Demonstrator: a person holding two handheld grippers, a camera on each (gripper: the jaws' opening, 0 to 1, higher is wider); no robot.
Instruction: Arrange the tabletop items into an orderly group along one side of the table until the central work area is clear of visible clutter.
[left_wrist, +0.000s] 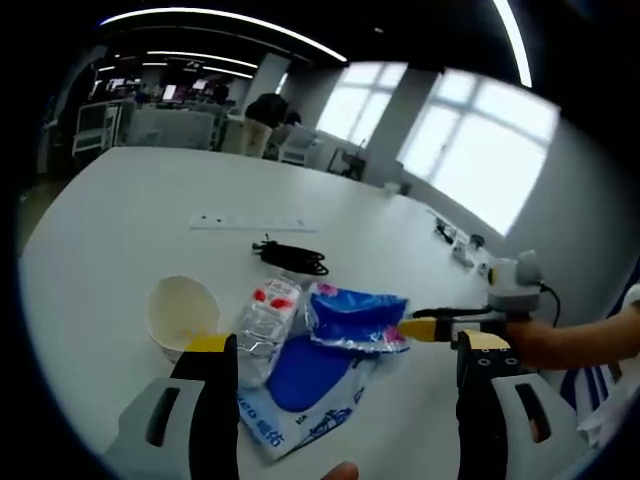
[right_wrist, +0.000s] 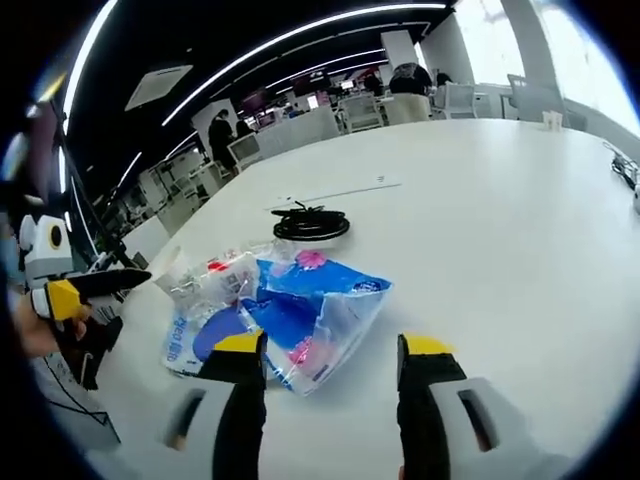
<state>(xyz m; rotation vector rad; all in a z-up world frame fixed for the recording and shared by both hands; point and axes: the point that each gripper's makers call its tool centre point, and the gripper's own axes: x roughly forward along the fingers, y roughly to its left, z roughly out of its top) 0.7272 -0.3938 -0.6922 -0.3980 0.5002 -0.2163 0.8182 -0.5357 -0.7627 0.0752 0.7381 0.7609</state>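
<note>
Blue plastic bags (right_wrist: 300, 310) lie crumpled beside coiled black cable (right_wrist: 311, 224).

Bare table (right_wrist: 520, 230) beyond blue bags (right_wrist: 310, 305)

my left gripper (left_wrist: 345, 352) has black fingers (left_wrist: 213, 400) with yellow tips and grey housings with dark slots. my right gripper (right_wrist: 333, 355) looks the same. a blue-and-white striped sleeve (left_wrist: 598, 385) shows at my right arm.
</note>
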